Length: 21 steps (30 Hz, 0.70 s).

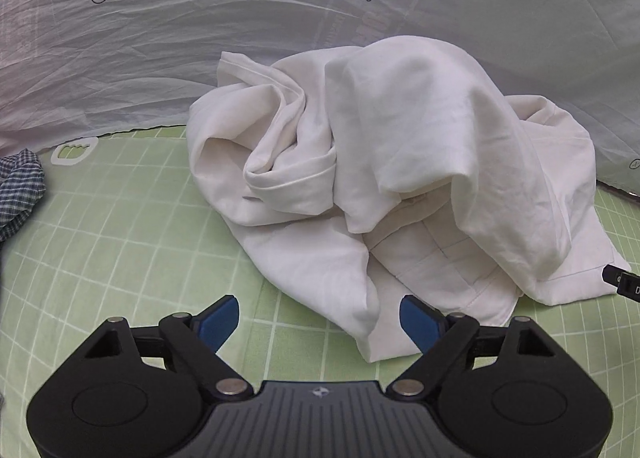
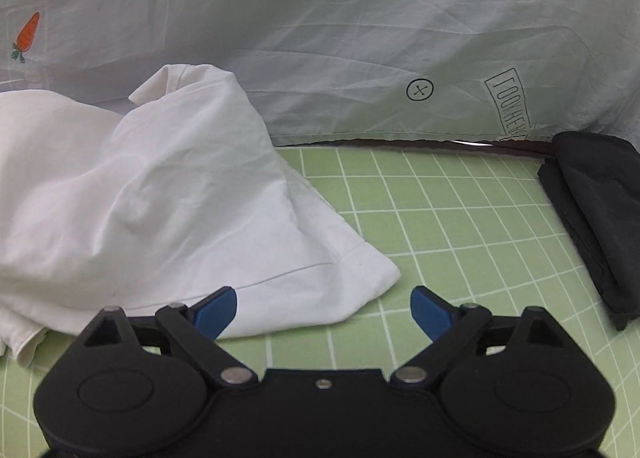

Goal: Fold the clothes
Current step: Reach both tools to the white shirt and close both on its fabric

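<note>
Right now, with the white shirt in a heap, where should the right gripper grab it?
Probably the flat hemmed corner of the white shirt, from the open mat on its right. It lies thin and free, pointing out from the heap, directly ahead of the open right gripper. The bunched middle would pinch several layers.
</note>
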Motion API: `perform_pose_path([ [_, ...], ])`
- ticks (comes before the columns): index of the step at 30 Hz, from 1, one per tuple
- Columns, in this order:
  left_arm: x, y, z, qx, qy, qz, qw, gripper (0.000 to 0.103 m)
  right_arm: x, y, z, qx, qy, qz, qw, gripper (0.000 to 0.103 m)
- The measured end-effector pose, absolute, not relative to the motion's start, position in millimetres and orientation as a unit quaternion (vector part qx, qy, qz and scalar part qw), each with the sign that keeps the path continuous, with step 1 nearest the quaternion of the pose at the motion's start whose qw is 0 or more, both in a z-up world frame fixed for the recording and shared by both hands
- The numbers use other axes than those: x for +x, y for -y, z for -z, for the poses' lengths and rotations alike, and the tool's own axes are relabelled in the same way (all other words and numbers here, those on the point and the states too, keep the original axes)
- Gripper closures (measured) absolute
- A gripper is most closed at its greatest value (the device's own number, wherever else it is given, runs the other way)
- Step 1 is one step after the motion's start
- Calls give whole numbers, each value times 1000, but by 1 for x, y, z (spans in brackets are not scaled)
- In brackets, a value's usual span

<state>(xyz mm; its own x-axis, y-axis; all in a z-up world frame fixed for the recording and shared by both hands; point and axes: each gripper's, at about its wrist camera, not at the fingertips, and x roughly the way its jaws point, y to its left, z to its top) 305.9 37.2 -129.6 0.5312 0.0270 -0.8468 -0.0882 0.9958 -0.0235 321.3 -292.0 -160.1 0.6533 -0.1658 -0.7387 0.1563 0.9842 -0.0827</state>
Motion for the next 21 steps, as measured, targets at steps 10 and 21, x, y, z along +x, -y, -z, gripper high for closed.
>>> perform_pose_path([
  [10, 319, -37, 146, -42, -492, -38, 869, 61, 347, 302, 177, 28, -419, 103, 902, 32],
  [21, 293, -33, 127, -22, -473, -35, 880, 85, 289, 303, 165, -9, -437, 88, 895, 95],
])
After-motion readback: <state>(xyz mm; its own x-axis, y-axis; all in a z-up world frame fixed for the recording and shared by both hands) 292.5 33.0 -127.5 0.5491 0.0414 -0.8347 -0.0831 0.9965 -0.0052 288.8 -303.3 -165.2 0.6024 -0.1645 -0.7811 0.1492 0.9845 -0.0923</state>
